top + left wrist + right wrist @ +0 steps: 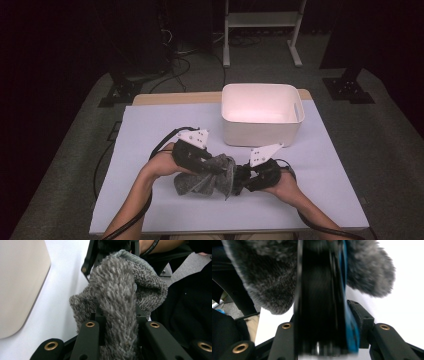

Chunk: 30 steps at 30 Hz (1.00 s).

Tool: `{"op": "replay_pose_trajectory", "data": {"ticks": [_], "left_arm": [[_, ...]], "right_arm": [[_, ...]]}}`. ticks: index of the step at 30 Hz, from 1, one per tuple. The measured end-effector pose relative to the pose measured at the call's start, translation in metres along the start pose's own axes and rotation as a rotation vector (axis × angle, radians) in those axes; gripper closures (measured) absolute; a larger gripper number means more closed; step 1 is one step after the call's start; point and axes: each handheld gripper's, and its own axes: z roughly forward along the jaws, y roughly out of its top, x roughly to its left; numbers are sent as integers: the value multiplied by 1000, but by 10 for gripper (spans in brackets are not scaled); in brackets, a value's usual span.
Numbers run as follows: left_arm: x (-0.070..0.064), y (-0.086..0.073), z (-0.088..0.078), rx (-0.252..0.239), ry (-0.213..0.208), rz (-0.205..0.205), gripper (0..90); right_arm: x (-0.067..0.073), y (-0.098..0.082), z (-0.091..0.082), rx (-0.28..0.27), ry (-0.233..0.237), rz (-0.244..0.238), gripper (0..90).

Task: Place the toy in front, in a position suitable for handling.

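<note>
grey fuzzy cloth [120, 315], clamped in left claw [119, 317]

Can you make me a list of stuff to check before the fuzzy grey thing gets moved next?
1. Left gripper pinches the fuzzy grey cloth: ok, the fluff sits squeezed between its jaws.
2. Right gripper holds something too: ok, a flat black and blue thing is clamped between its jaws; what it is, cannot tell.
3. Cloth lifted off the table: cannot tell, its bottom seems to rest on the sheet.
4. White bin ready behind the hands: ok, it looks empty.
5. Cables away from the cloth: ok.
</note>
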Motion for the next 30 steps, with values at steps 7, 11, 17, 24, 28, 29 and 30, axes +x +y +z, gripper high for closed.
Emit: {"op": "replay_pose_trajectory", "data": {"ticks": [7,11,17,24,28,29,30], "left_arm": [[3,-11,9,24,-3,-20,742],[4,-16,23,65,-7,-36,742],[6,-23,37,83,-27,-48,742],[7,-26,48,94,-39,-52,741],[8,-24,53,80,-34,-50,741],[8,-23,54,81,-36,-48,740],[8,-22,55,78,-37,-43,740]], "right_arm": [[-1,1,3,33,3,-19,554],[-1,0,-1,52,0,-21,554],[-1,-5,-9,69,-4,-11,554],[0,-14,-18,77,-11,-6,554],[-1,-19,-23,77,-13,2,553],[-1,-20,-25,81,-14,6,553],[-2,-22,-26,82,-13,11,553]]}}
